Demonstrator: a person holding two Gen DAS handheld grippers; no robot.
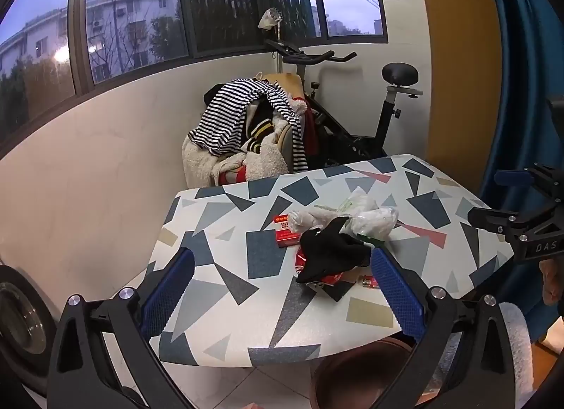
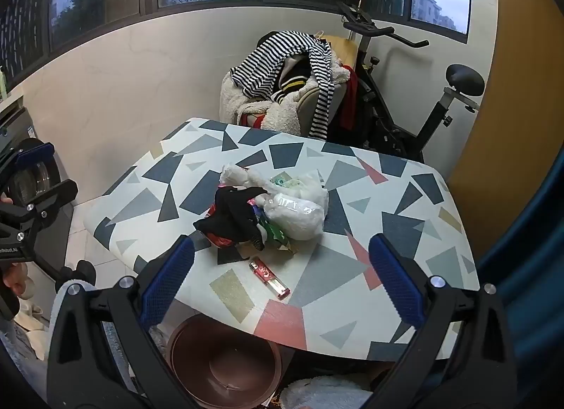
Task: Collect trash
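- Left gripper and right gripper: both hang spread wide with nothing between the blue pads, short of the near edge of the table
- Trash pile: lies near the table's middle; a limp black cloth-like piece drapes over a red wrapper, touching crumpled white plastic bags
- Red box: sits on the far-left side of the pile, partly under the white wrapping
- Red lighter-like item: lies apart from the pile, near the table's front edge
- Brown bin: stands on the floor under the front edge, mouth partly tucked beneath the tabletop
- Risk: the tangled pile may come up only in part, so loose pieces scatter
- Risk: the thin, flat lighter-like item may slip from the pads or be nudged off the edge
- Risk: a drop may miss the bin, since the tabletop overhangs it
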